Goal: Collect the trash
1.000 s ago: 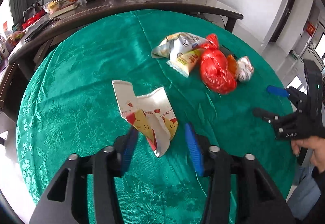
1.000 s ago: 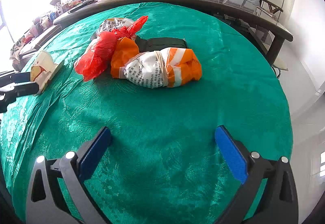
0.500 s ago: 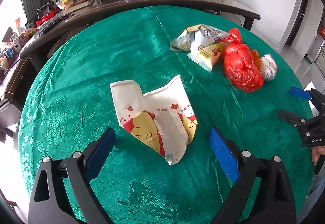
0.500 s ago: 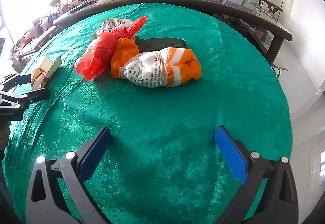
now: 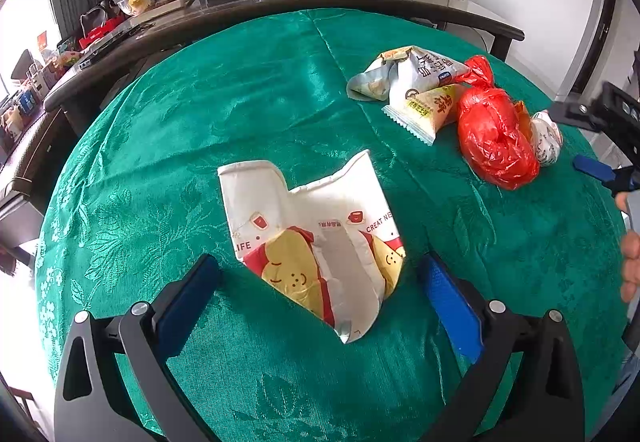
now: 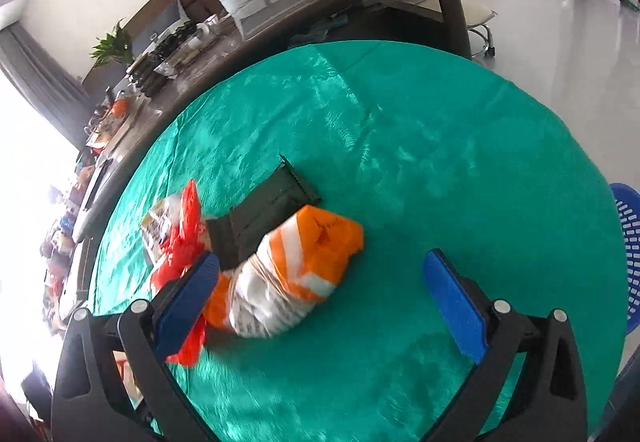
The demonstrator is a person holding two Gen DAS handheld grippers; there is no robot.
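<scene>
Your left claw has let go of the flattened white paper cup.

The flattened white paper cup with red and yellow print (image 5: 316, 242) lies on the green patterned tablecloth (image 5: 200, 129), between your left gripper's (image 5: 320, 290) jaws, which have just been opening and touch nothing. Your right gripper (image 6: 320, 290) gapes too, empty, over the orange-and-white tied plastic bag (image 6: 292, 278). Bare cloth lies beyond, near the round table edge.

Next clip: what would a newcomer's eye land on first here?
The bright green tablecloth fills both views. On it, a flattened white carton with yellow cartoon faces lies between the wide-open jaws of the left gripper. Farther right sits a litter pile led by a red plastic bag, with an orange-and-white bag before the right gripper.
</scene>
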